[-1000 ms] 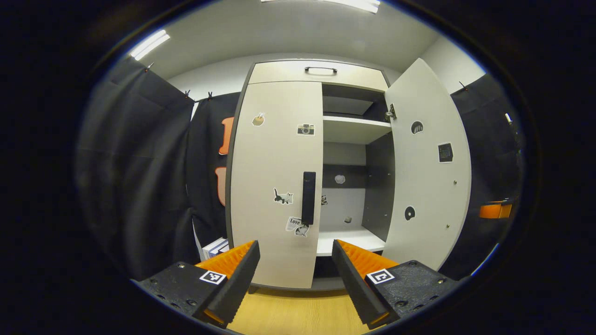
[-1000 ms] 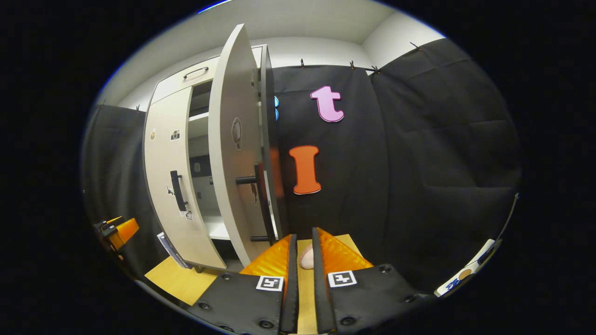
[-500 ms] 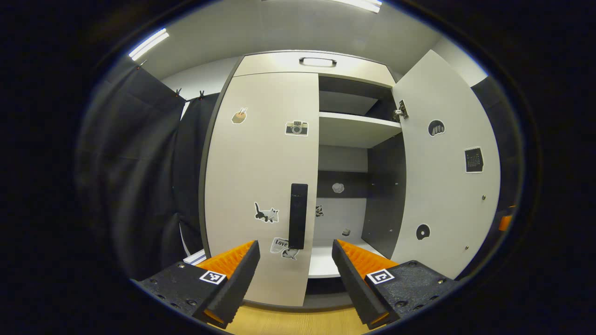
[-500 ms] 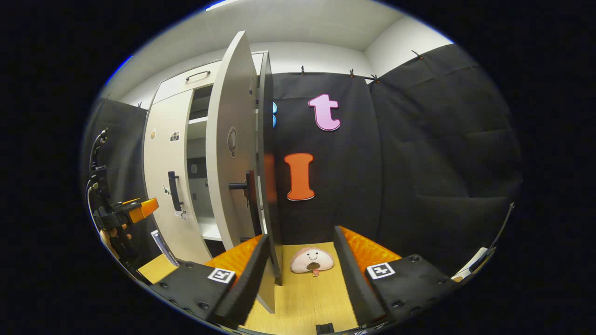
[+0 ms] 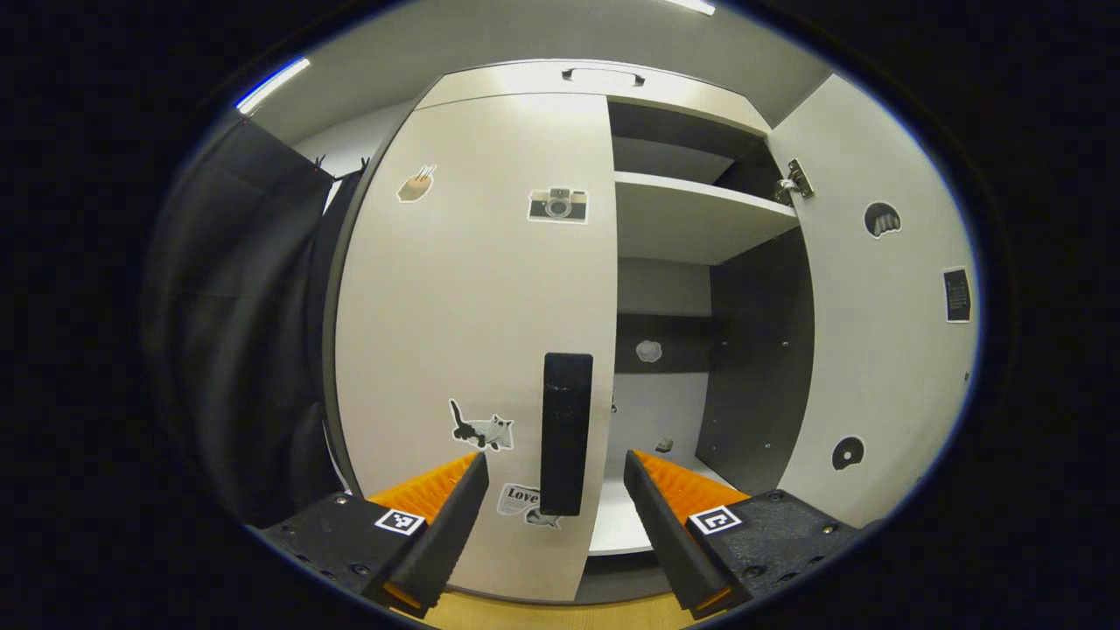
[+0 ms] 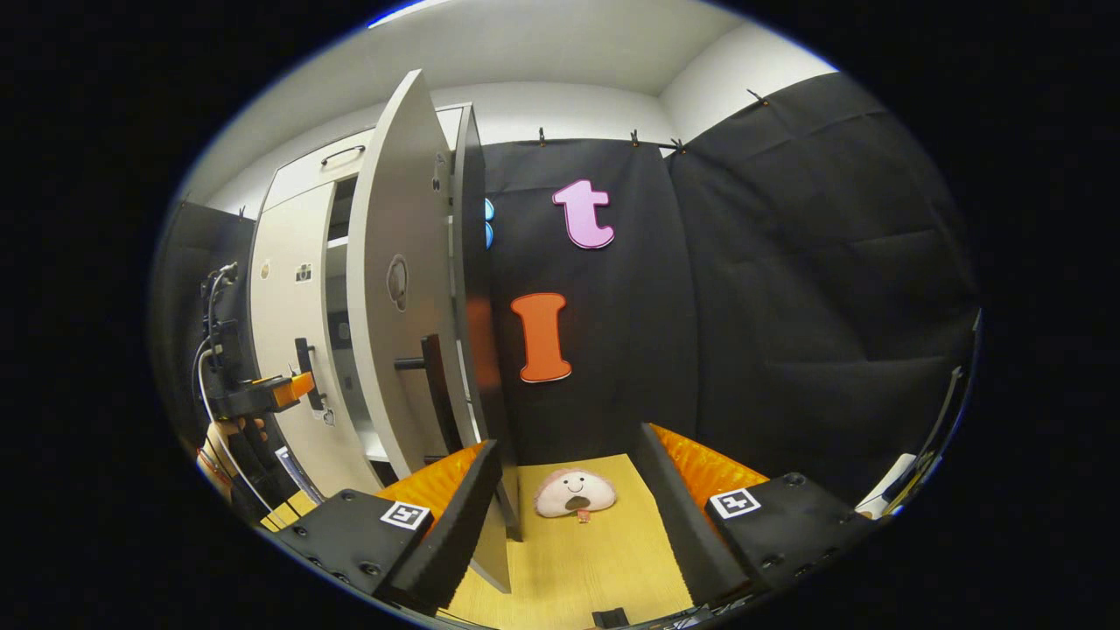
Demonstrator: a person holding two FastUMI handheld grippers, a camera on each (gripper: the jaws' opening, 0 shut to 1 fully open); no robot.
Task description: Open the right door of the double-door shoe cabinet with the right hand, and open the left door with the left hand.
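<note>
Left gripper view: the left claw (image 5: 556, 516) is spread wide with nothing between its fingers, pointed at the shoe cabinet (image 5: 604, 79). Left of it hangs the black cloth wall (image 5: 236, 332). Straight ahead is the left door (image 5: 472, 289), still closed, covered in stickers: a cat sticker (image 5: 479, 429) just above the left finger, a camera sticker (image 5: 557, 204) higher up. The door's dark vertical handle (image 5: 566, 433) sits right in the gap between the 2 fingers, close but I can't tell if anything touches it. To the right of the handle the cabinet is open, with a shelf (image 5: 691, 214) up high and a bottom shelf (image 5: 626, 525) low down. Furthest right is the right door (image 5: 884, 332), swung open.

Right gripper view: far left you can see the left claw (image 6: 293, 388) up near the left door's handle (image 6: 306, 374), with a hand (image 6: 229, 430) below it. Then the right door (image 6: 394, 280) seen edge-on, standing open, its handle (image 6: 433, 385) just above the right claw's left finger. The right claw (image 6: 569, 516) is spread too, holding nothing. On the wooden floor (image 6: 595, 560) between its fingers lies a pink smiley plush (image 6: 573, 493), against the black cloth.
</note>
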